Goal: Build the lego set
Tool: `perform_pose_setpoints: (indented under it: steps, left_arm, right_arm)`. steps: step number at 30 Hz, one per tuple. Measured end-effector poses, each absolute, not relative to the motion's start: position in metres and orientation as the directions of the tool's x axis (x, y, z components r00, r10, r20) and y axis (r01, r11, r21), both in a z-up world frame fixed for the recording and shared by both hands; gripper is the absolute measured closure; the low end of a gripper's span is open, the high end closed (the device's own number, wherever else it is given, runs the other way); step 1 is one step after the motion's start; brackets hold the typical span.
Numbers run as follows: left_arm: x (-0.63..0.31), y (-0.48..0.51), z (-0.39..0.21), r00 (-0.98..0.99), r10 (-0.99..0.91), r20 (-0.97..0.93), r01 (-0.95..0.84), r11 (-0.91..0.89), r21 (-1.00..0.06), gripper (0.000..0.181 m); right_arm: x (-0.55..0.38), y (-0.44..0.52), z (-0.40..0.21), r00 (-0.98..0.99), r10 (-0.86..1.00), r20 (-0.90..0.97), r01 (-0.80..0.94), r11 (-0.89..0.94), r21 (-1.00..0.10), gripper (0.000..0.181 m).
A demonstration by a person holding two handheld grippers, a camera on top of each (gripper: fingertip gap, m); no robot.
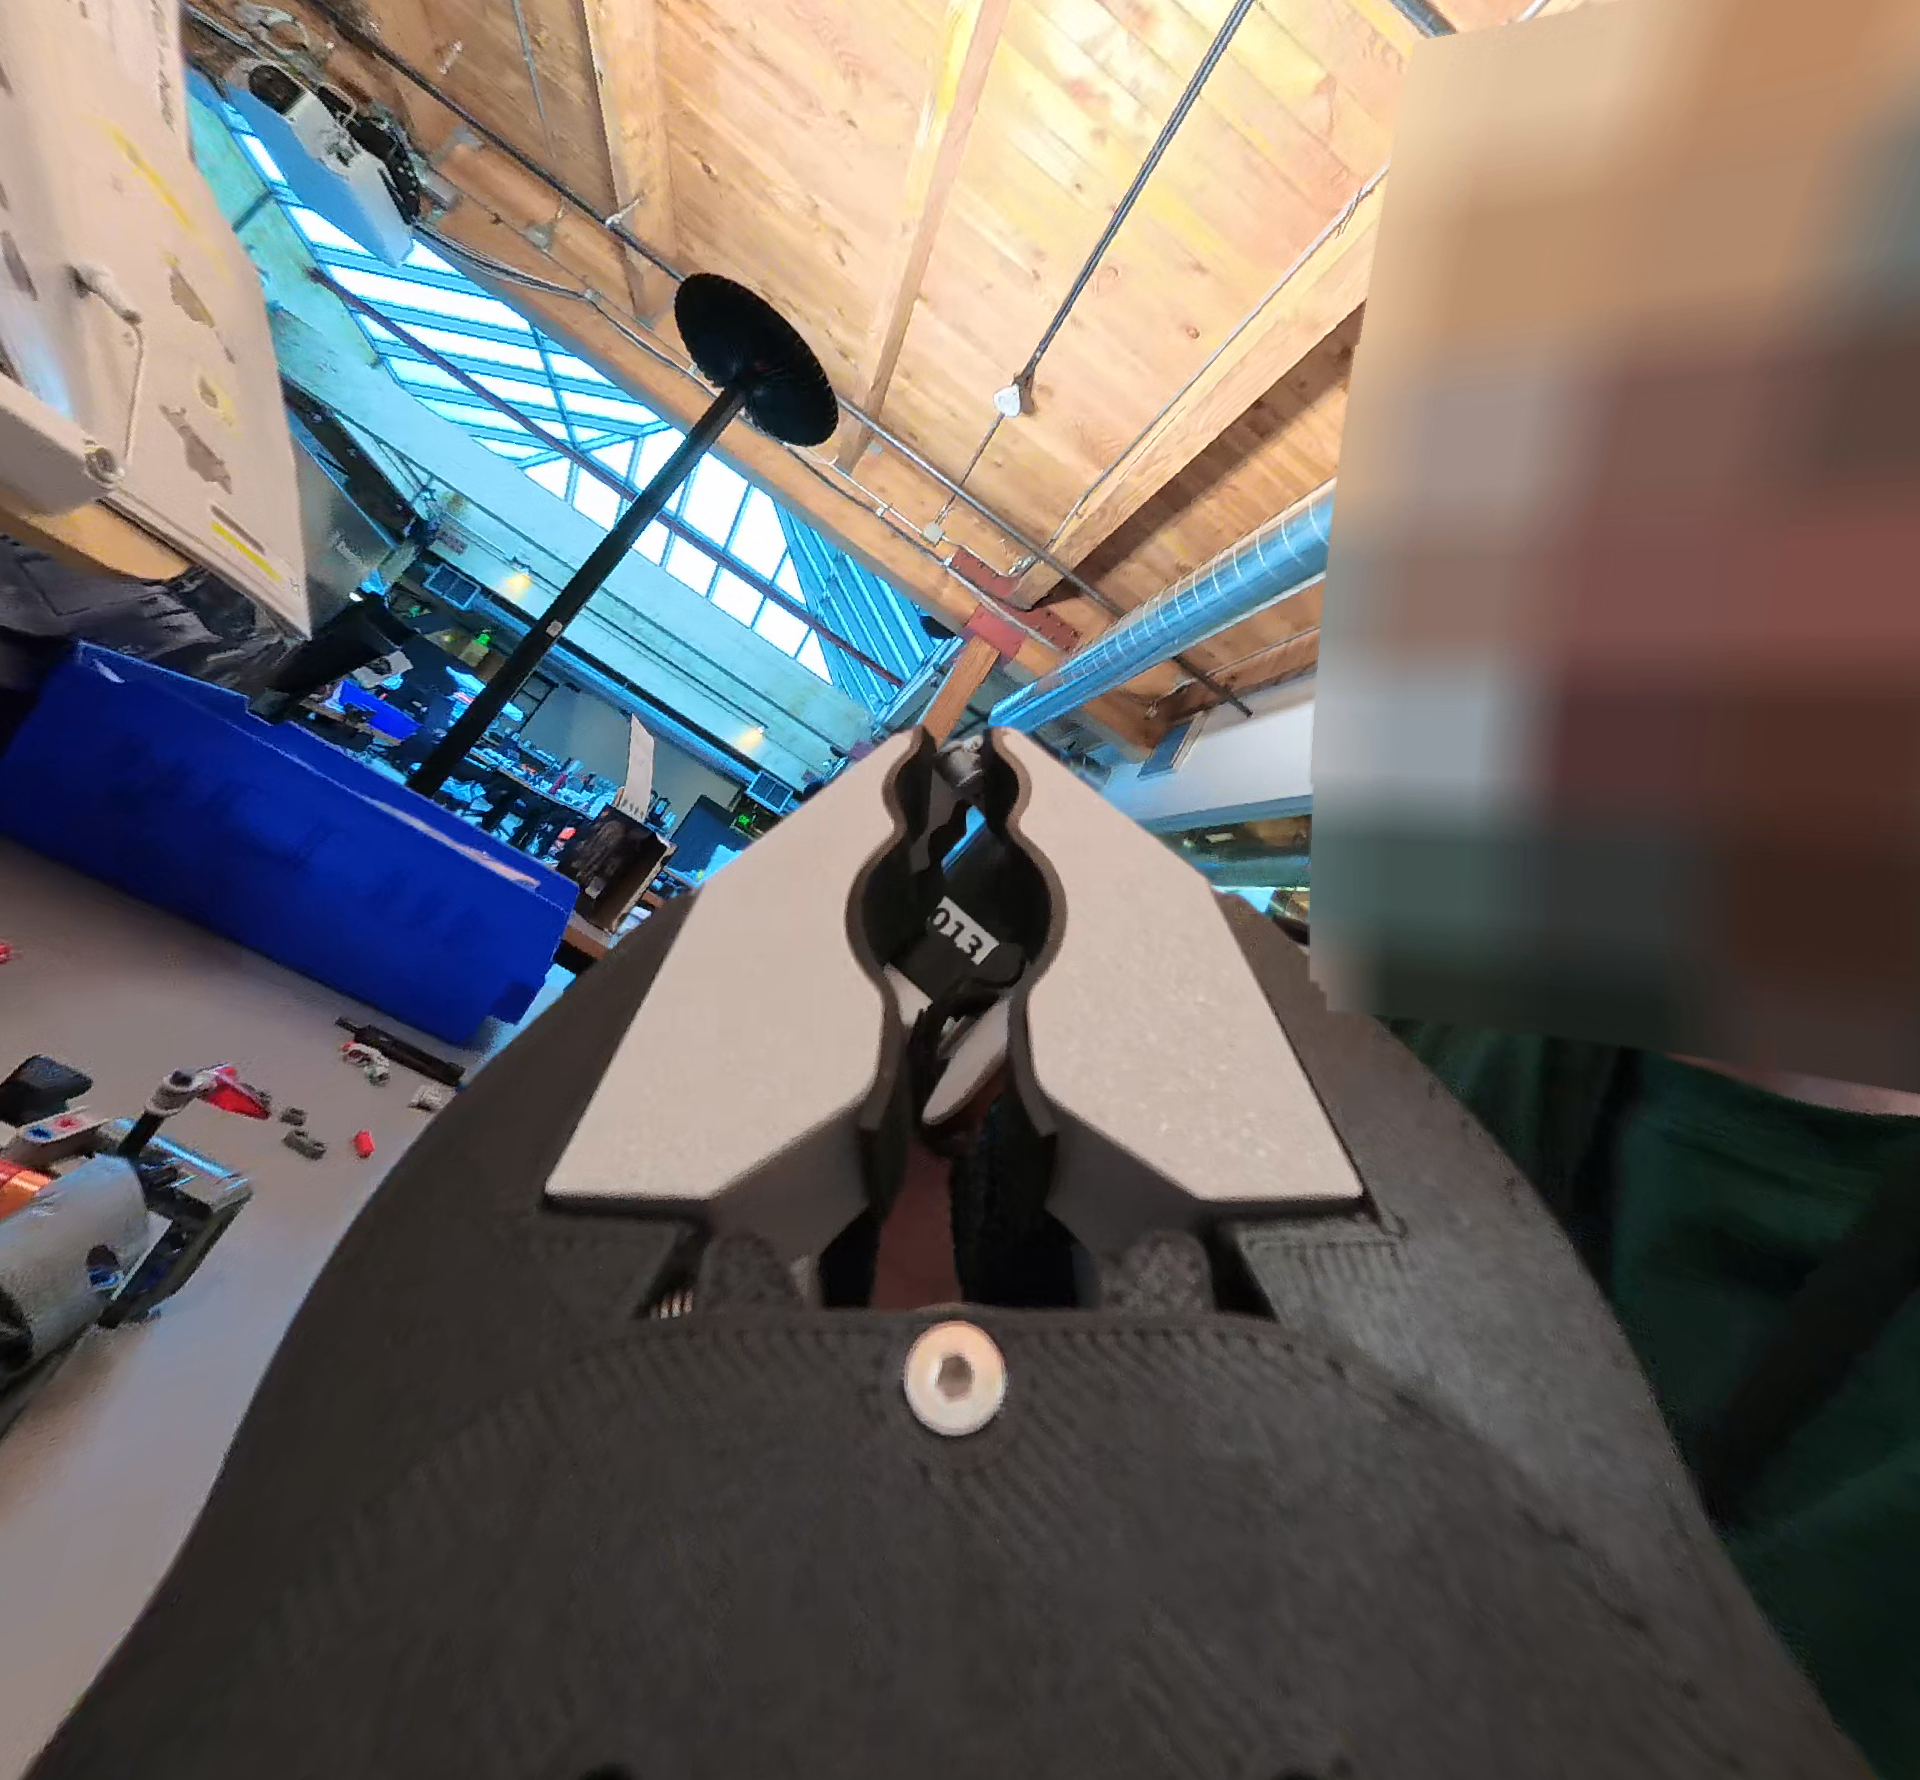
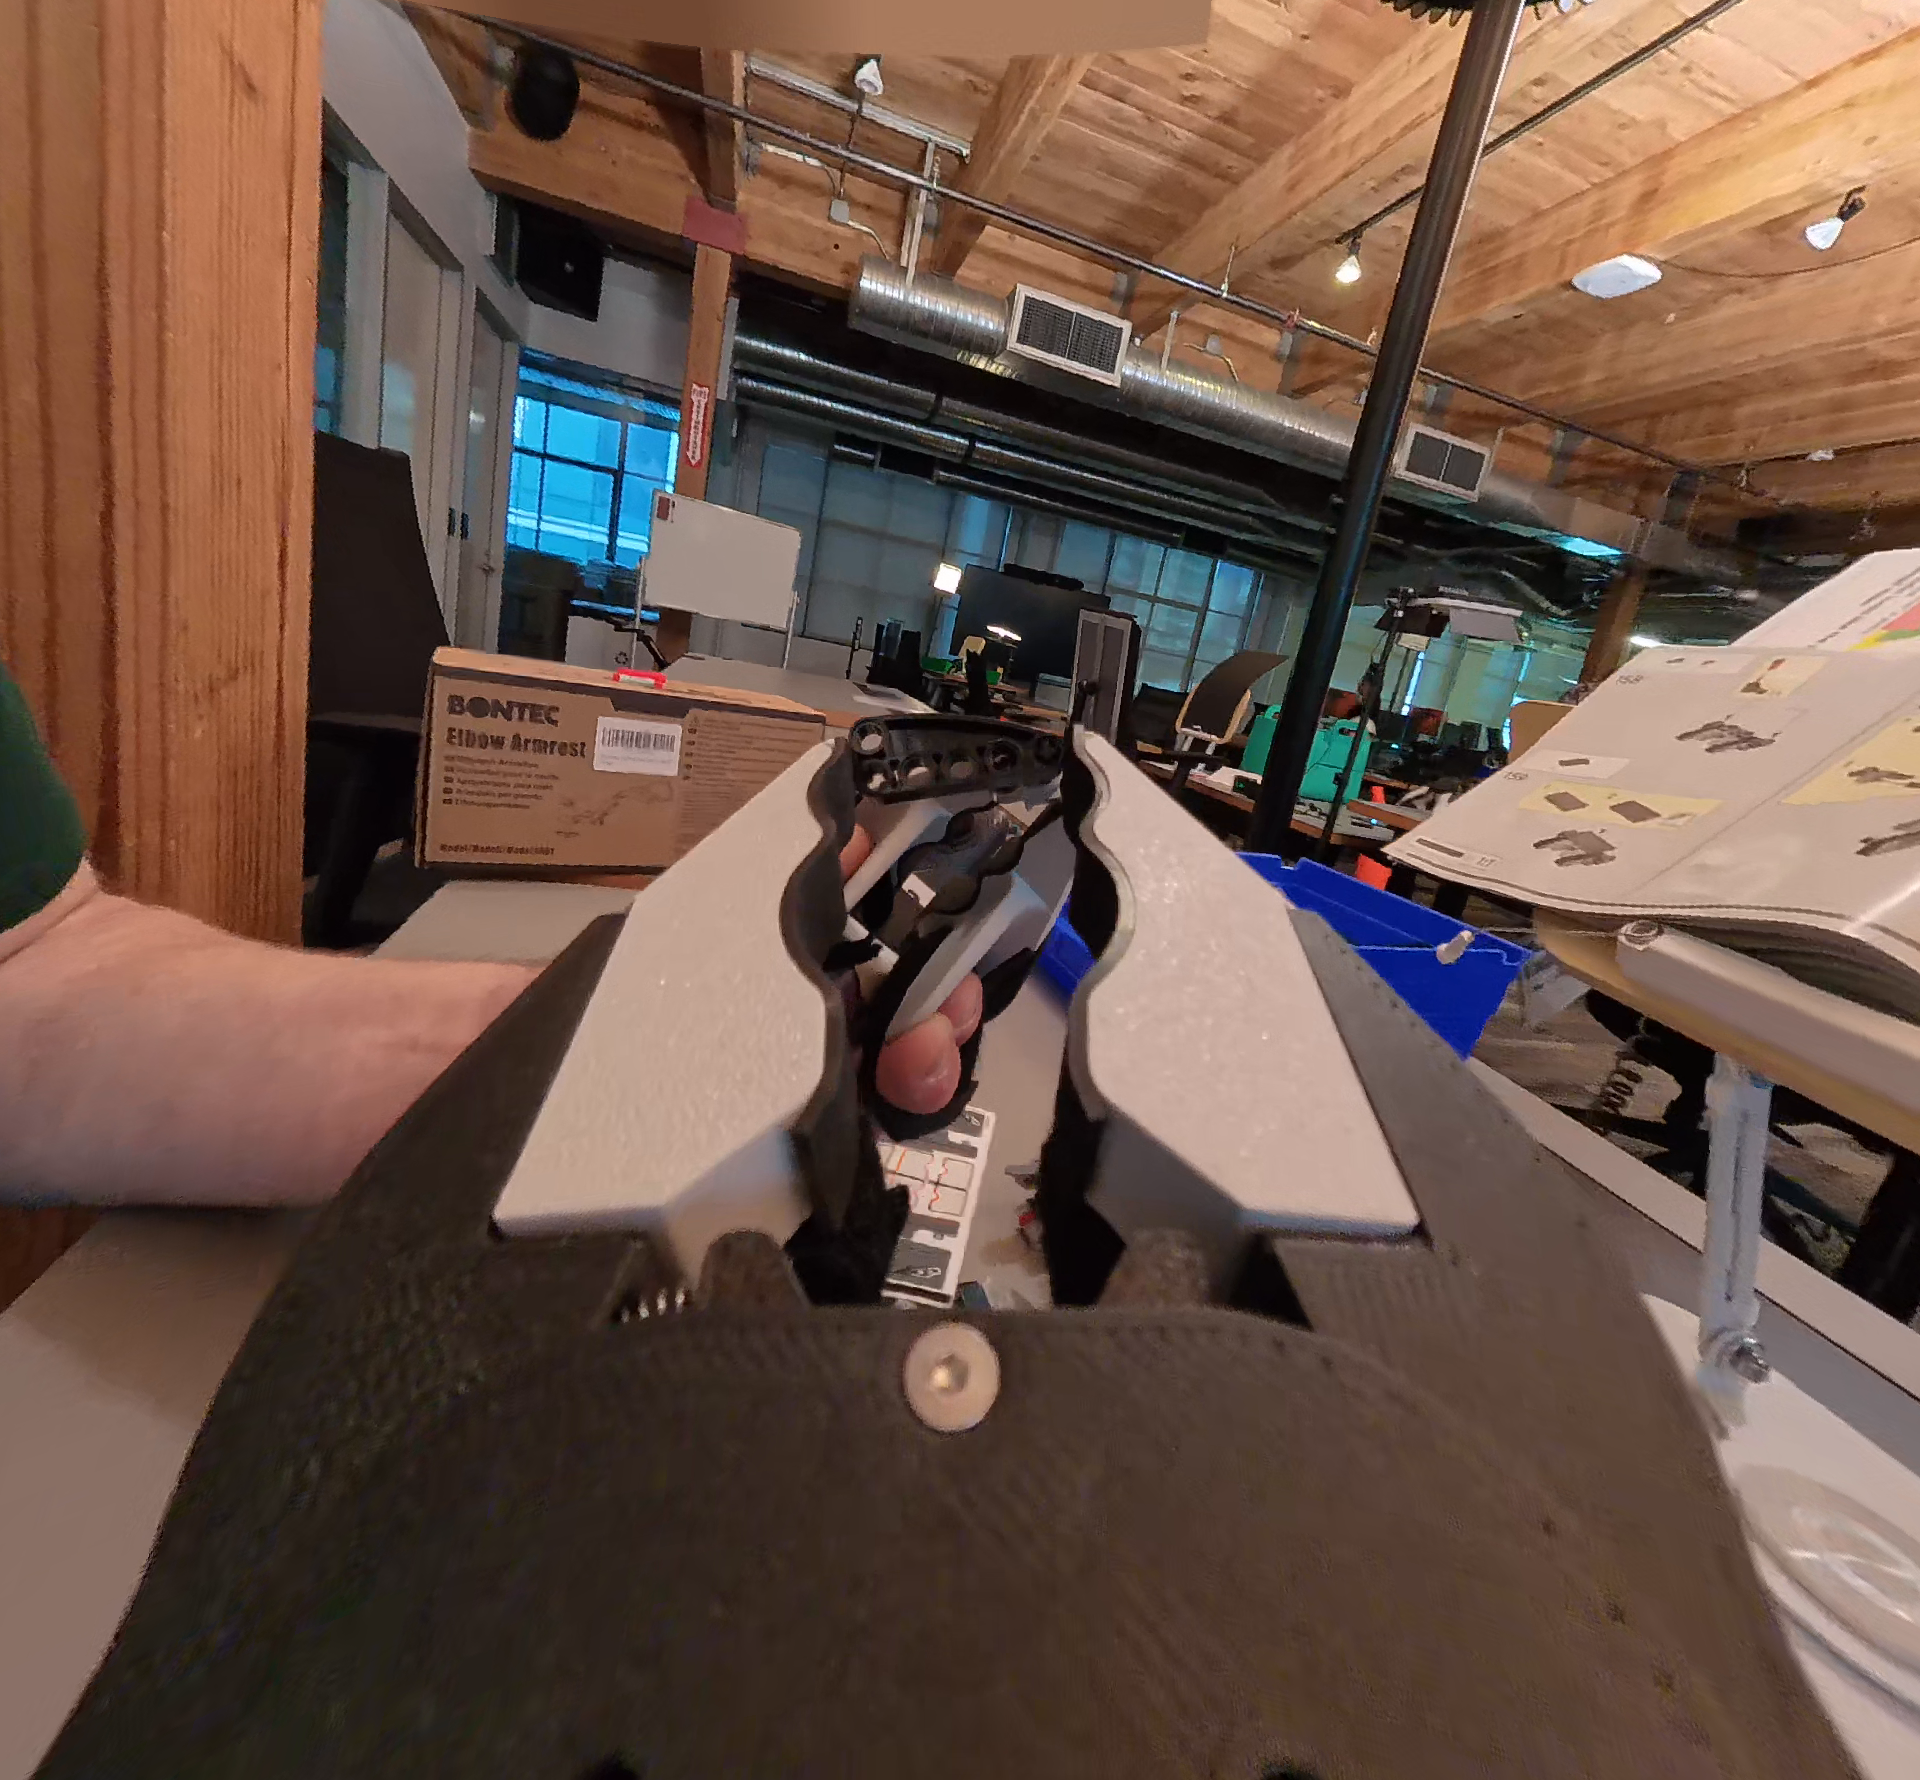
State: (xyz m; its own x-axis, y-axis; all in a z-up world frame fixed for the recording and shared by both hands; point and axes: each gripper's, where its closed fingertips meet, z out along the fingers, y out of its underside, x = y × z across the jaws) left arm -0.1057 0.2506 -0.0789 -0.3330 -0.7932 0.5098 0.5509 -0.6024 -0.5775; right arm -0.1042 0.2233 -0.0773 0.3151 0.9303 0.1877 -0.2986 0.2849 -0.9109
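Lego beam: your right tongs (image 2: 961, 743) pinch a black holed beam (image 2: 951, 762) crosswise at the tips, lifted above the tabletop (image 2: 125, 1418).
Left tongs: yours (image 1: 956, 743) point upward, tips nearly together; I cannot tell whether they grip anything.
Loose pieces: scattered on the tabletop (image 1: 301, 1122) near a blue bin (image 1: 260, 826).
Instruction booklet: open on a stand (image 2: 1704, 795) to your right.

- Left wrist view looks steeply upward along its own fingers toward the wooden ceiling (image 1: 935, 68), table low at left.
- Right wrist view faces level across the room.
- Both share the black pole (image 1: 603, 567) (image 2: 1382, 442) and blue bin (image 1: 260, 826) (image 2: 1382, 941).
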Motion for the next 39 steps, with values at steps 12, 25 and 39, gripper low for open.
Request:
perform_pose_setpoints:
  steps: [12, 25, 39]
  left_arm:
    - [-0.095, 0.232, -0.072, -0.510, -0.700, 0.501, 0.465, -0.714, -0.524, 0.173]
    - [-0.093, 0.228, -0.070, -0.495, -0.705, 0.507, 0.430, -0.706, -0.563, 0.171]
    - [-0.092, 0.223, -0.071, -0.550, -0.669, 0.500, 0.384, -0.735, -0.559, 0.174]
  right_arm:
    - [-0.095, 0.209, -0.072, 0.329, 0.910, 0.253, -0.274, 0.349, -0.896, 0.143]
    - [-0.096, 0.206, -0.067, 0.335, 0.898, 0.285, -0.271, 0.381, -0.884, 0.144]
    - [-0.095, 0.202, -0.071, 0.334, 0.884, 0.327, -0.238, 0.414, -0.879, 0.143]
